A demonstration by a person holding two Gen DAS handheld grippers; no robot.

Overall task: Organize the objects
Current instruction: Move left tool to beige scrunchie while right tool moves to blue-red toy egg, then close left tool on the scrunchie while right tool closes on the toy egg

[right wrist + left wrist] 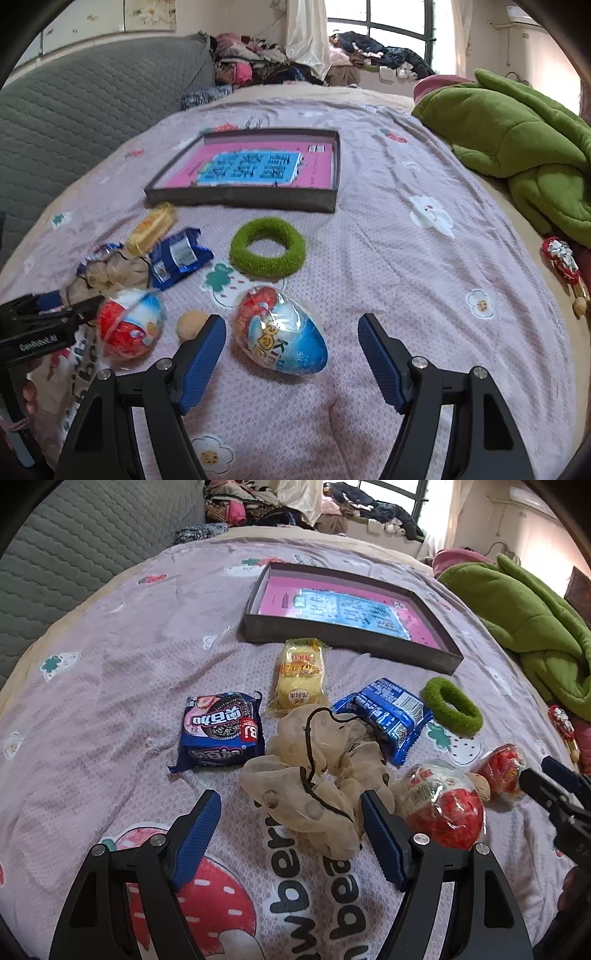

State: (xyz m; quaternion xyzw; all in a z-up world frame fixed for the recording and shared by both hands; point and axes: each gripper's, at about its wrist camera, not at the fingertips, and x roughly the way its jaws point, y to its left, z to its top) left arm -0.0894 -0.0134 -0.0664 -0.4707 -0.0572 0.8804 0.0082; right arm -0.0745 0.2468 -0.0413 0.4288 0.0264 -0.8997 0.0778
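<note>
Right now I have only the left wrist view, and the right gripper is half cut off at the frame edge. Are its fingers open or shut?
Observer: Open. In the right wrist view the right gripper has its fingers spread wide and holds nothing.
Operator: Is anything between them?
Observer: Yes, a wrapped toy egg lies on the bedspread between the two fingers.
Operator: I see two reddish eggs. Which one?
Observer: The one farther to the right. Its near half is blue, which your view does not show; only the far end is red.
</note>
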